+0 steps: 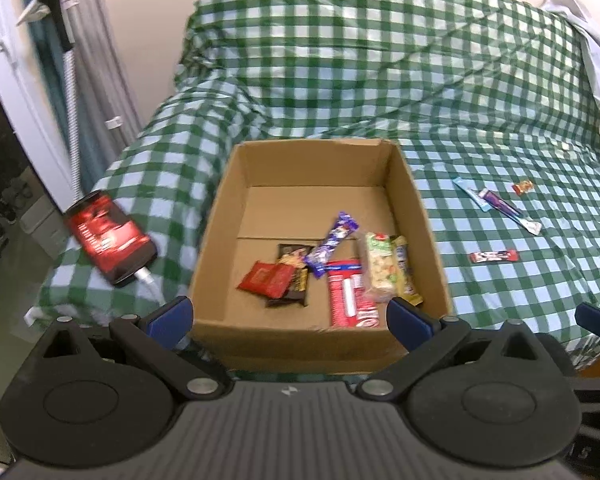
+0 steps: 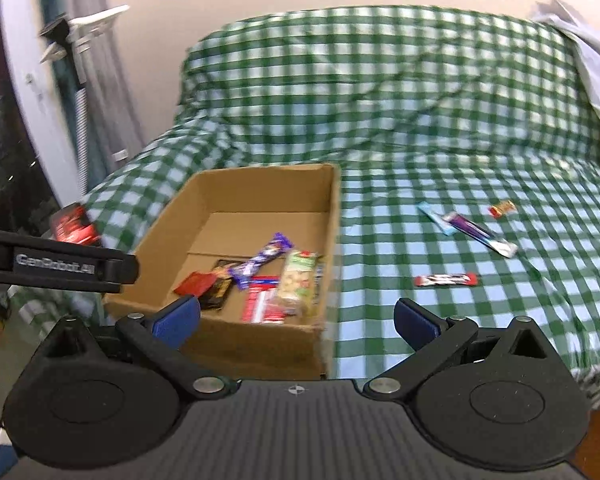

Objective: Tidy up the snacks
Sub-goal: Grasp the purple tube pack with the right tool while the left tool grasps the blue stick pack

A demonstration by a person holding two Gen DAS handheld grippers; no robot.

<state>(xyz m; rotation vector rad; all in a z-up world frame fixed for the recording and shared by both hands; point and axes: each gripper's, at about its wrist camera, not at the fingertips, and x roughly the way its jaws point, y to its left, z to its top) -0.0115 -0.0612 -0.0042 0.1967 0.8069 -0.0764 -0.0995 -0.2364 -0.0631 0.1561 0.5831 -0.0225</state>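
My left claw (image 1: 290, 318) wore matte black plastic: two round, disc-shaped housings, angled link arms joined by silver screws, and blue pads (image 1: 170, 316) on the fingertips. A ribbed grey-black plate sat between the housings, stamped with a small white mark. My right claw (image 2: 296, 318) was built the same, with blue pads (image 2: 178, 316), silver pivot screws and a white crosshair mark on its ribbed plate. Seen from the right wrist camera, the left claw's black side bar carried raised grey lettering, too blurred to read.
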